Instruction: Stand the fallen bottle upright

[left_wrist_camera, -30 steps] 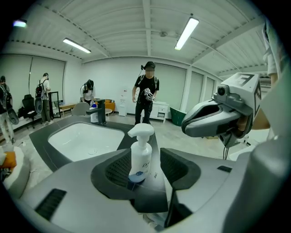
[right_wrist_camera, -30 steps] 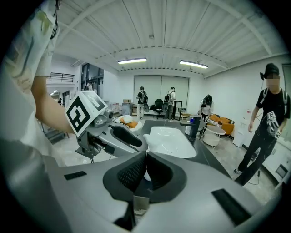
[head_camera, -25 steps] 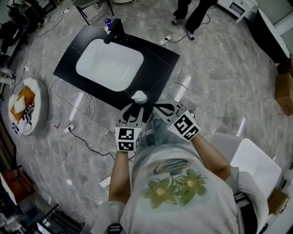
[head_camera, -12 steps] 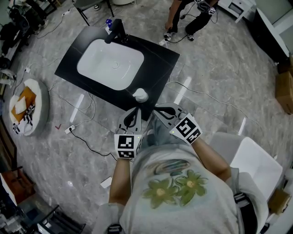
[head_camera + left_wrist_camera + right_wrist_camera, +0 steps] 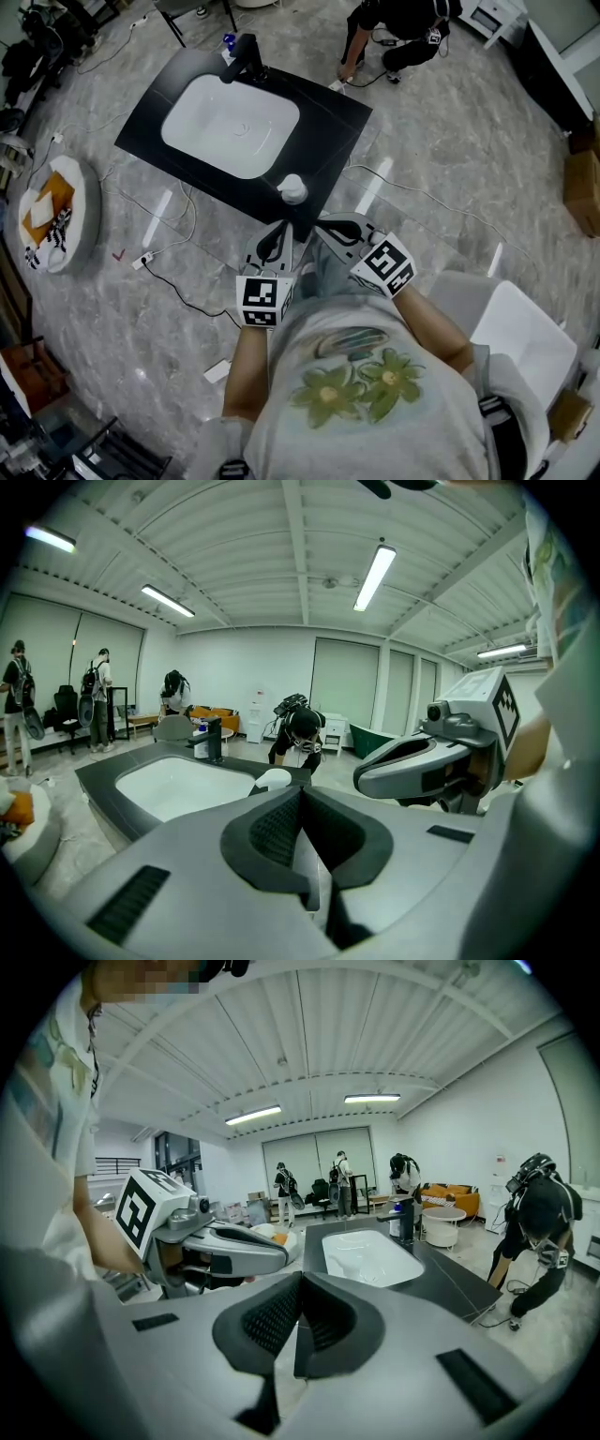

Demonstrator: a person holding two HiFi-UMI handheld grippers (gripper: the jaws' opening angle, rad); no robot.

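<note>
Resting in the flat black table [image 5: 330, 114] is a big white sink bowl [image 5: 230, 127] with smooth round corners. A tall black tap [image 5: 248, 58] stands at its far edge, and a small blue-topped bottle [image 5: 230, 40] stands just beside the tap. On the grey stone floor [image 5: 450, 159], well to the left of the table, lies a round white tray [image 5: 86, 202]. It holds a flat orange piece [image 5: 56, 195] with a white piece [image 5: 39, 214] on it, and something with black and white marks that is too small to make out. A brown cardboard box [image 5: 583, 192] sits on the floor far to the right.

The white plastic bottle [image 5: 292, 189] is at the near right corner of the table, just past the sink bowl. From above only its round white top shows, so it seems to stand up on its bottom. It is plain white all over.

Both claws are held close to the person's body, near the table's near edge and apart from the bottle. The left claw [image 5: 278, 234] is closed tight with nothing in it. The right claw [image 5: 330, 227] is closed tight too, and it also holds nothing.
</note>
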